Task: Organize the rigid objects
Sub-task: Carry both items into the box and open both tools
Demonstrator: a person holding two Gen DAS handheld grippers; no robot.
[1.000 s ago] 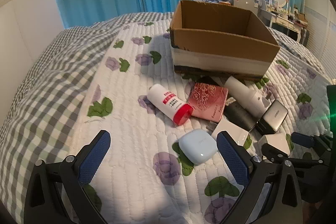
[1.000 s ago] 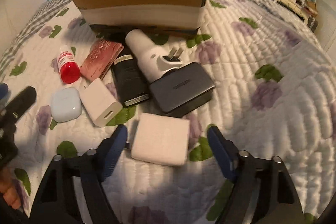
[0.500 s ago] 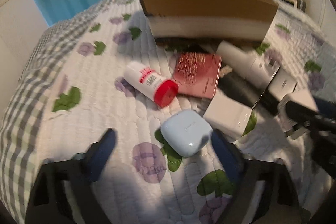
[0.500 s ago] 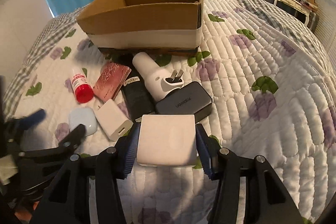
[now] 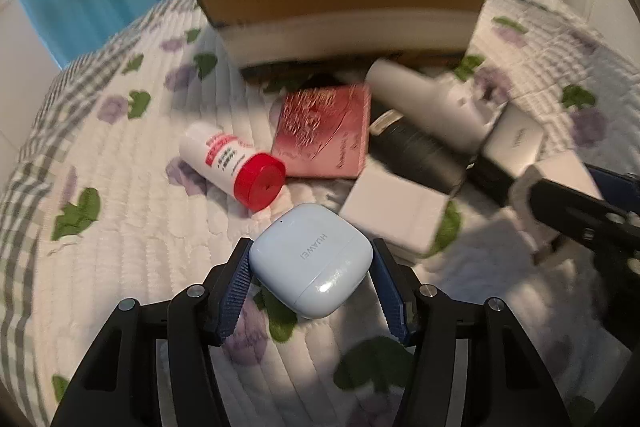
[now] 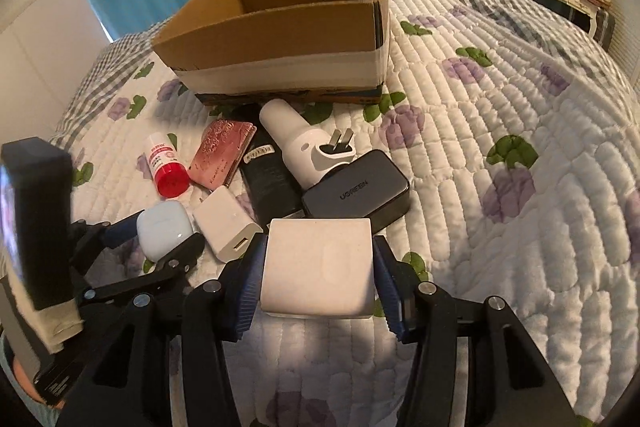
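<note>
A pale blue earbud case (image 5: 310, 259) lies on the quilt between the blue pads of my left gripper (image 5: 311, 247). The jaws are closing, and both pads touch its sides. From the right wrist view the same case (image 6: 162, 229) shows at the left with the left gripper (image 6: 156, 241) around it. My right gripper (image 6: 319, 247) is shut on a white square charger block (image 6: 318, 267), held a little above the quilt. An open cardboard box (image 6: 280, 27) stands behind the pile.
On the quilt in front of the box lie a red-capped bottle (image 6: 166, 167), a pink wallet (image 6: 222, 157), a black flat item (image 6: 268, 179), a white plug device (image 6: 296, 139), a grey charger (image 6: 356, 189) and a small white charger (image 6: 228, 227). Bare quilt stretches right.
My left gripper came down over the earbud case and its jaws narrowed onto it. My right gripper shut on the white charger block and raised it slightly.
</note>
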